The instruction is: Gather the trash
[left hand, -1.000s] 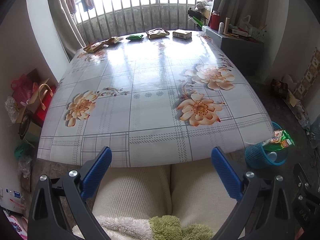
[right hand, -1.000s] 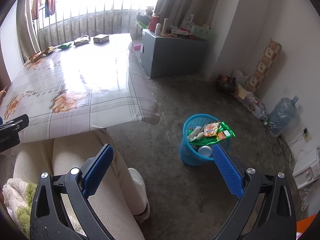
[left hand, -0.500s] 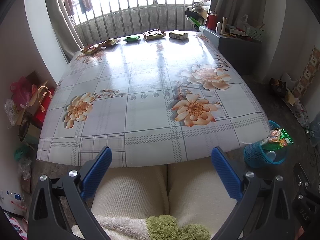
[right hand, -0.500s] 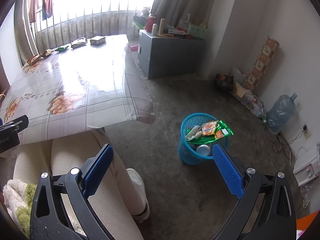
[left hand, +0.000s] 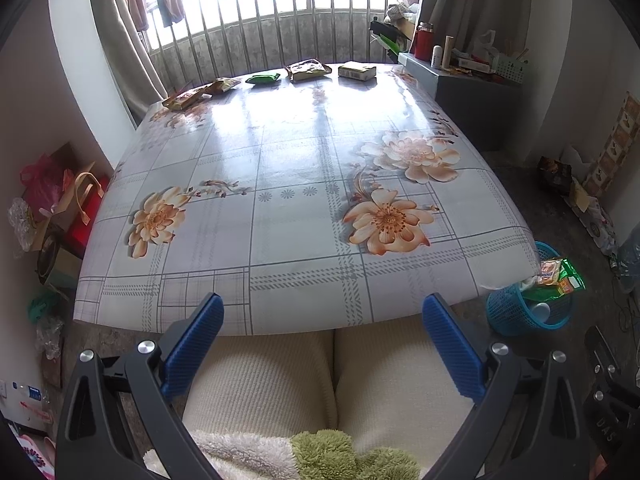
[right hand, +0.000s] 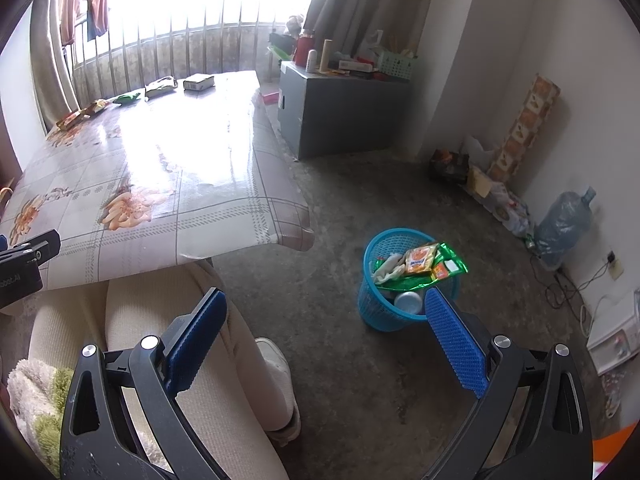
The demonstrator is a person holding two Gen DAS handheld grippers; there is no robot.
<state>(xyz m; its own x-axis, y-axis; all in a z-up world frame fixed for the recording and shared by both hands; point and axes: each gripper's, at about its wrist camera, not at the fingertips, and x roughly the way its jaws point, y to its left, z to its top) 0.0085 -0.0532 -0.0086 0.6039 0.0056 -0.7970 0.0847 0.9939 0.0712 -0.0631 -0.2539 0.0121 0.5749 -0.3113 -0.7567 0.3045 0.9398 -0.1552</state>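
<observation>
Blue mesh bin (right hand: 404,280) on concrete floor (right hand: 352,208), at 1 o'clock from right gripper (right hand: 324,332), just off table (left hand: 280,208) corner. Inside bin: green foil wrapper (right hand: 452,264) hanging over rim, orange packet (right hand: 420,261) on top, white crumpled paper (right hand: 390,268) at 9 o'clock of packet, pale round lid or cup (right hand: 408,302) lower down. Same bin (left hand: 524,312) at 3 o'clock in left view, partly under table edge.

Right gripper empty, jaws wide apart, held over floor beside cream trousers (right hand: 168,320). Left gripper (left hand: 320,332) likewise empty and wide open, low over lap, pointing across table.

Remaining trash in a row along far table edge, at 12 o'clock: two brown snack packets (left hand: 200,94), green packet (left hand: 262,78), tan packet (left hand: 308,69), small box (left hand: 357,71). Rest of floral tablecloth bare. Grey cabinet (right hand: 340,116) beyond table, cluttered on top.
</observation>
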